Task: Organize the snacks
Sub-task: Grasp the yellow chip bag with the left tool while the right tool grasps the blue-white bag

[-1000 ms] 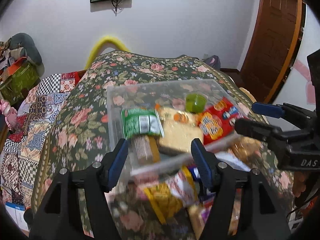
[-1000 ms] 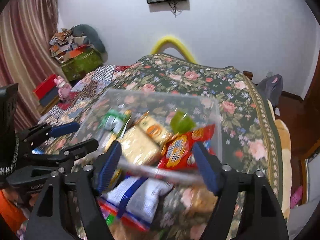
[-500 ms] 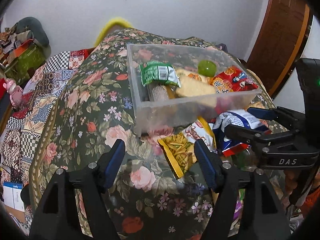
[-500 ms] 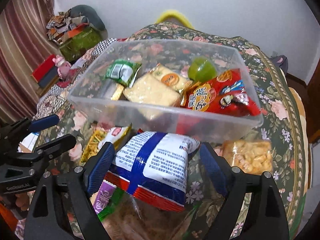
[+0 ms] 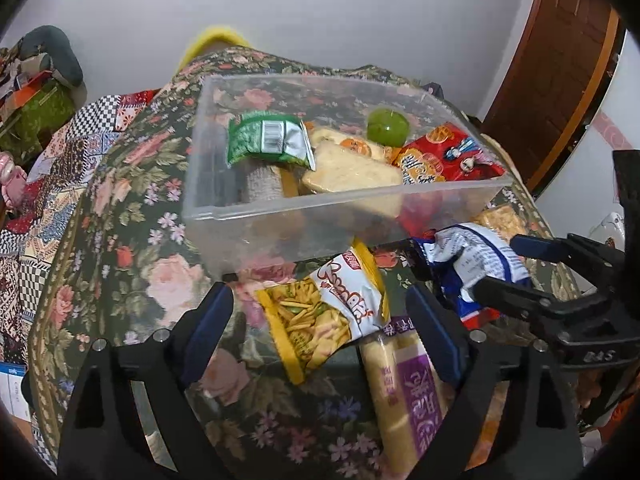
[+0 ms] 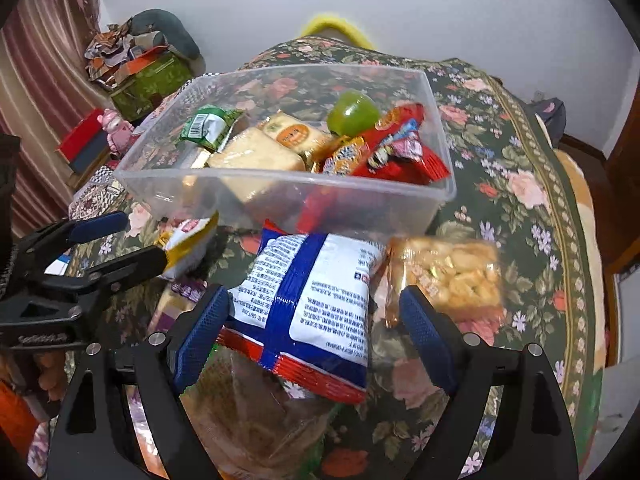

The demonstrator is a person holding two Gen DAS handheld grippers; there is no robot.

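1. Black right tool (image 5: 516, 258), seen from the left wrist view, has raised lettering on its body, looks like "DAS" upside down.
2. Yellow and white crisp packet (image 5: 324, 312) has a swirly red script logo, can't make out the letters.
3. Green foil snack packet (image 5: 268, 142) shows a barcode, digits too tiny.
4. White and blue printed bag (image 6: 316, 300) is covered in small text, unreadable.
5. Purple and yellow wrapped pack (image 5: 412, 396) carries big white Chinese characters, can't read them.

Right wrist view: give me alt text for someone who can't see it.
The open right gripper hovers over a blue and white snack bag on a floral cloth, just in front of a clear bin already holding several snacks. The left gripper sits at left, its jaws opening.
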